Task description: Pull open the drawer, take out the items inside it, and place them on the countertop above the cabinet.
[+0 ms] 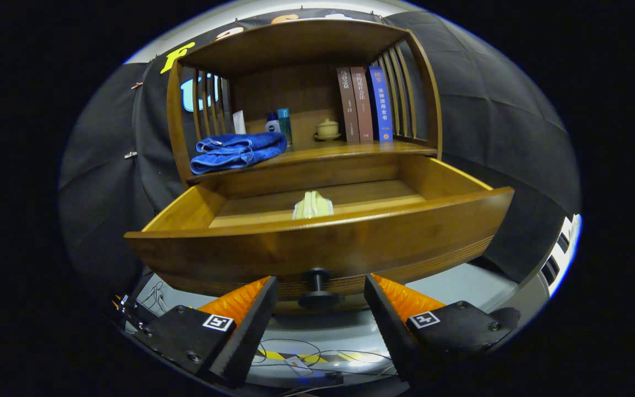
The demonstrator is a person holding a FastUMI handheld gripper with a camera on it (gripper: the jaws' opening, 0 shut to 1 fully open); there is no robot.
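Wooden drawer (317,242) pulled out — tongs (320,309) spread around knob (317,286).

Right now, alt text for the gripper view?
The wooden drawer stands pulled open with a pale folded item inside. The gripper is open, its fingers either side of the drawer knob. A blue towel lies on the countertop.

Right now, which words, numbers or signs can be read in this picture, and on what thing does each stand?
"法律适用全书", as far as I can read it: spine of the blue book.
Two brown books: spine text blurred.
Bottles: labels too small.
Gripper, open with the drawer knob between its fingers: square markers, no words.
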